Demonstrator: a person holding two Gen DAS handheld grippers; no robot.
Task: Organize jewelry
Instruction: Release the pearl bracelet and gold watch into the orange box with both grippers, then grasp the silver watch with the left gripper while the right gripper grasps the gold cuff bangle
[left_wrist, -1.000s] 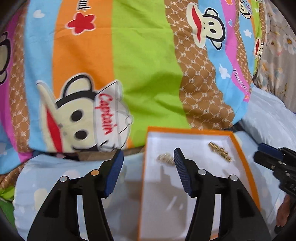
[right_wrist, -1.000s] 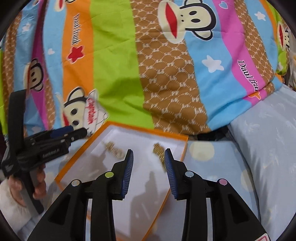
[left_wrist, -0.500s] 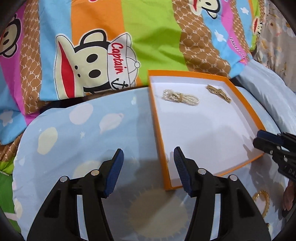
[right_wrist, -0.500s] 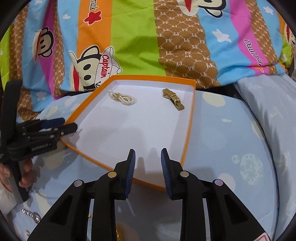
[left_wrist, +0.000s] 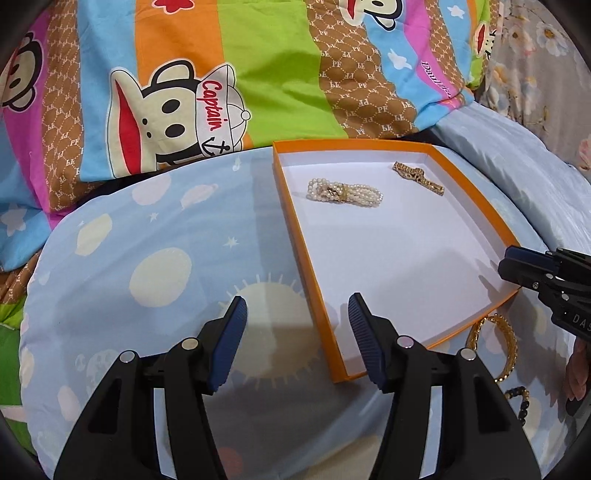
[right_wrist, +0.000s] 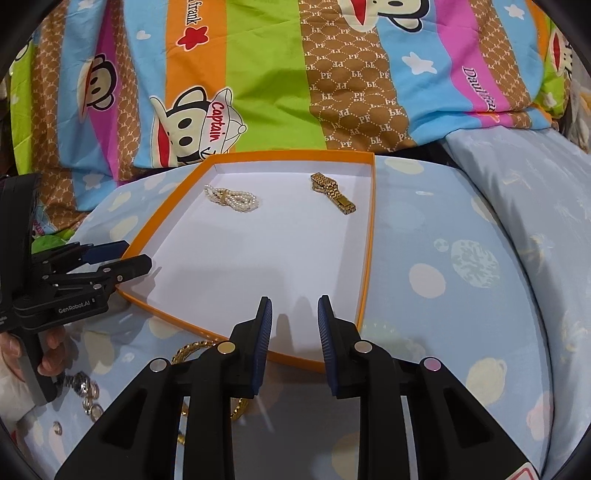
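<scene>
An orange tray (left_wrist: 303, 258) with a white floor lies on a pale blue cushion. In its far end rest a pearl bracelet (left_wrist: 343, 192) (right_wrist: 231, 197) and a gold link band (left_wrist: 419, 177) (right_wrist: 332, 192). My left gripper (left_wrist: 297, 306) hovers open over the tray's near left corner, holding nothing. My right gripper (right_wrist: 294, 302) hangs over the near rim (right_wrist: 369, 240), its jaws narrow but apart, with nothing between them. A gold chain bracelet (left_wrist: 509, 343) (right_wrist: 192, 349) lies on the cushion just outside the near rim.
A dark bead bracelet (left_wrist: 522, 402) and a silver crystal bracelet (right_wrist: 86, 391) lie on the cushion near the gold chain. A striped cartoon quilt (left_wrist: 258, 74) rises behind the tray. A pale pillow (right_wrist: 517, 177) sits at the right.
Both grippers drew back toward the near side and sank, so the whole tray and the loose jewelry in front of it came into view. The right jaws narrowed.
</scene>
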